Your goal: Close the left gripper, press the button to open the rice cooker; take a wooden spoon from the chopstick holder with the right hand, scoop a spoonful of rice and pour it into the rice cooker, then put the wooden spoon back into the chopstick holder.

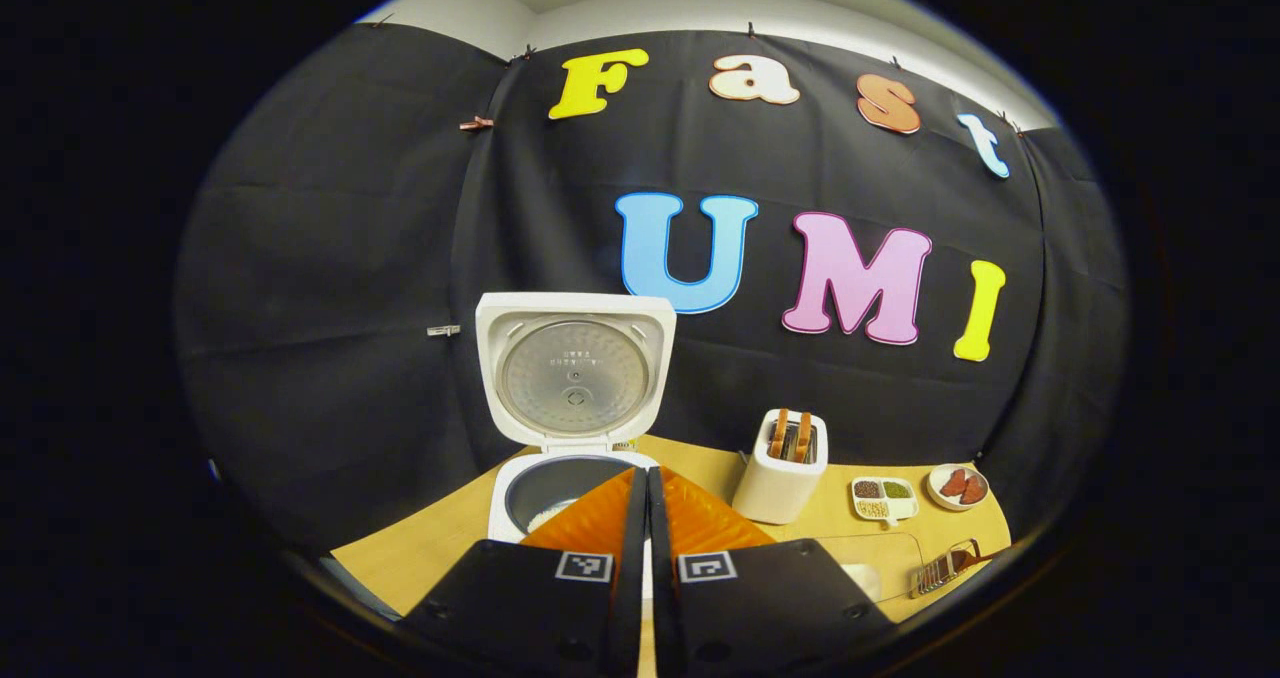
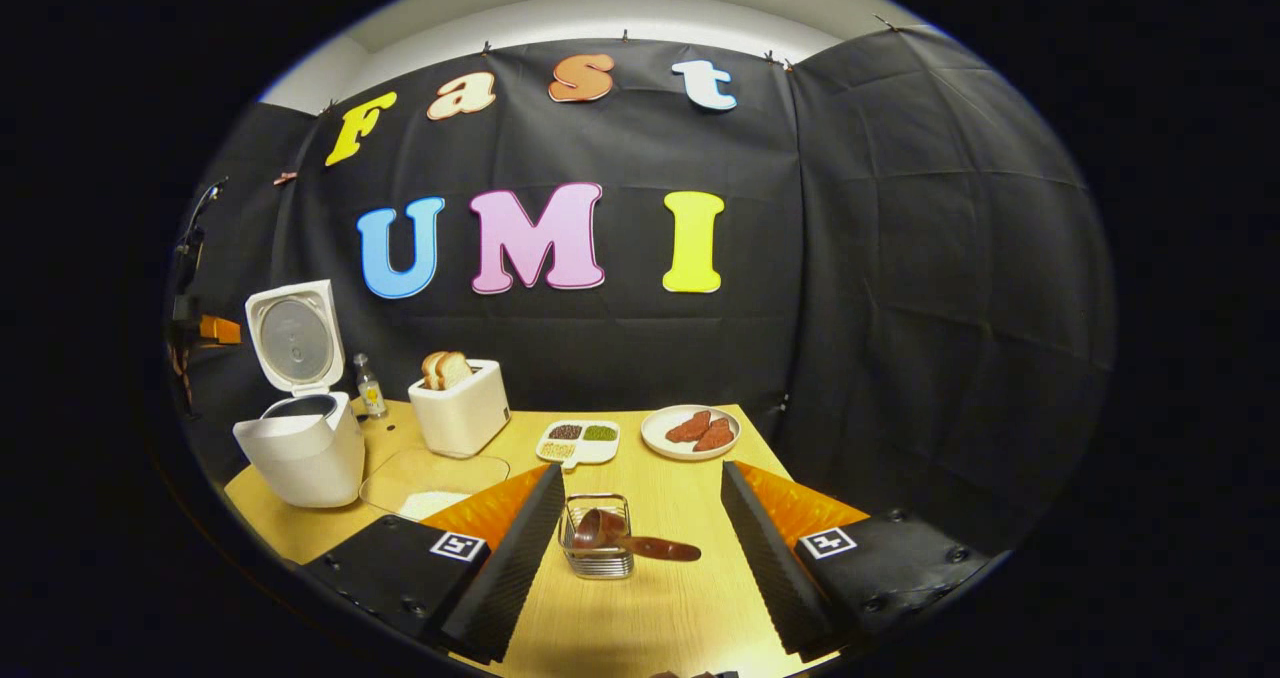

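The rice cooker (image 2: 300, 448) stands open at the left of the wooden table (image 2: 660, 608), its white lid (image 1: 575, 373) upright and showing a round, dull-metal inner plate. In the left gripper view the dark pot (image 1: 560, 493) sits right behind the fingertips, with a little pale rice on its bottom. The left gripper (image 1: 647, 478) is closed, its two ribbed black fingers pressed flat together with nothing between them, orange panels flaring on either side.

The right gripper (image 2: 640, 483) is wide open, fingers well apart, and between them sits the chopstick holder (image 2: 597, 538), a small square wire basket. The wooden spoon (image 2: 630, 543) lies tilted in it, brown bowl inside the basket, handle poking out over the rim to the right.

Just beside the cooker is a clear, shallow glass bowl (image 2: 435, 483) with white rice (image 2: 432, 503) heaped in it. Behind that, a boxy white toaster (image 2: 460, 408) holds two bread slices (image 2: 446, 368). A divided white dish (image 2: 578, 441) carries dark, green and yellowish grains in separate compartments, and a round white plate (image 2: 690, 430) bears two reddish pieces. A small clear bottle (image 2: 369, 386) stands between cooker and toaster.
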Available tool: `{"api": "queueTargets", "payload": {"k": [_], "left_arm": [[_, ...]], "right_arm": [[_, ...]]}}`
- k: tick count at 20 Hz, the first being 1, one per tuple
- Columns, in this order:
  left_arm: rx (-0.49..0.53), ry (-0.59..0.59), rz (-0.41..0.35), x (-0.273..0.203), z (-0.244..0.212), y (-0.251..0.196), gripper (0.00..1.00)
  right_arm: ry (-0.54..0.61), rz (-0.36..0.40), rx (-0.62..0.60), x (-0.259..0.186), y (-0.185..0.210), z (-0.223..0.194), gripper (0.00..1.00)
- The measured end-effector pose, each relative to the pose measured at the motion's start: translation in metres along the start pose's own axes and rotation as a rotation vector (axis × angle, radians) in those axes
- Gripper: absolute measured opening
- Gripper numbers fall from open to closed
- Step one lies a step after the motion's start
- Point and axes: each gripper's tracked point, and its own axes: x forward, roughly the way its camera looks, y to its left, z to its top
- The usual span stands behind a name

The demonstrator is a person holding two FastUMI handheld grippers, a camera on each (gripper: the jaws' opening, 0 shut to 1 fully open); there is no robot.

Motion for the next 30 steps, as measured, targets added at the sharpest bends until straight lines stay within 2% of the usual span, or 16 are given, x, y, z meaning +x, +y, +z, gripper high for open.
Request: {"api": "queueTargets", "payload": {"k": [1, 2, 3, 6, 7, 10, 14, 19, 22, 27, 30], "left_arm": [[0.001, 0.003, -0.013, -0.004, -0.006, -0.004, 0.13], [0.011, 0.013, -0.027, -0.010, -0.016, -0.009, 0.24], [0.025, 0.027, -0.041, -0.014, -0.026, -0.014, 0.28], [0.052, 0.061, -0.073, -0.022, -0.052, -0.030, 0.81], [0.042, 0.086, -0.099, -0.026, -0.062, -0.042, 0.87], [0.052, 0.122, -0.141, -0.038, -0.081, -0.065, 0.89], [0.125, 0.115, -0.148, -0.045, -0.083, -0.077, 0.95], [0.083, 0.149, -0.168, -0.047, -0.088, -0.089, 0.95], [0.065, 0.179, -0.160, -0.047, -0.096, -0.085, 0.95], [0.051, 0.231, -0.131, -0.048, -0.111, -0.077, 0.96], [0.074, 0.238, -0.155, -0.051, -0.116, -0.085, 0.96]], "right_arm": [[0.009, 0.004, 0.001, -0.003, 0.000, -0.006, 0.98], [0.022, 0.010, 0.007, -0.005, 0.001, -0.013, 0.98], [0.036, 0.021, 0.015, -0.008, 0.003, -0.020, 0.98], [0.077, 0.046, 0.030, -0.011, 0.008, -0.042, 0.98], [0.090, 0.046, 0.031, -0.011, 0.007, -0.049, 0.98], [0.150, 0.051, 0.051, -0.007, 0.006, -0.074, 0.98], [0.163, 0.026, 0.096, 0.011, 0.001, -0.099, 0.98], [0.173, -0.006, 0.151, 0.047, 0.000, -0.132, 0.98], [0.155, -0.027, 0.172, 0.072, -0.002, -0.135, 0.98], [0.122, -0.018, 0.179, 0.106, 0.001, -0.134, 0.98], [0.130, -0.011, 0.219, 0.122, 0.004, -0.136, 0.98]]}}
